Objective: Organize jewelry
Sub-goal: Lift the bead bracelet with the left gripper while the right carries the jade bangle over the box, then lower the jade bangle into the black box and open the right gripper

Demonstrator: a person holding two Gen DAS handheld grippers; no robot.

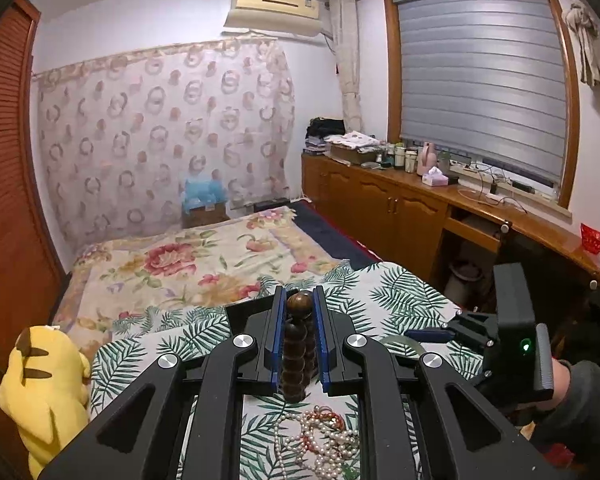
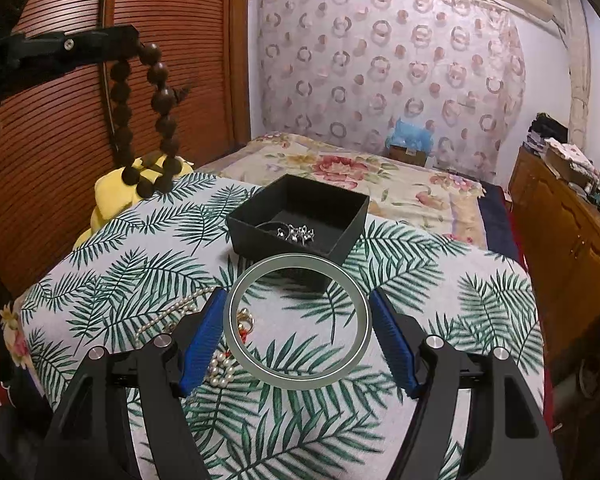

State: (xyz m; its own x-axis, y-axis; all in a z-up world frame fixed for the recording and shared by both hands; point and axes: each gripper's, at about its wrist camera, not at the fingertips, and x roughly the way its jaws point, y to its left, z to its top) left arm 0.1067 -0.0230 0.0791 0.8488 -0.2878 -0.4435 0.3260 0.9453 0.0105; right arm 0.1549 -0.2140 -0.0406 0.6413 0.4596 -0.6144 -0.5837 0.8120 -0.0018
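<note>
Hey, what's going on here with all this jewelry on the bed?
A person is sorting jewelry with two handheld tongs. The left tongs are shut on a dark wooden bead bracelet, holding it up in the air so it hangs free. The right tongs grip a pale green bangle across its width, just in front of the black jewelry box, which already holds some silver pieces. Pearl strands lie loose on the palm-leaf cloth.

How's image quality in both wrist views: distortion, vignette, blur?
Left wrist: strong fisheye bowing of the window, dark corner vignette, beads close but sharp in the left gripper. Right wrist: same bowing on the wardrobe, even indoor light, bangle crisp between the right gripper fingers.
</note>
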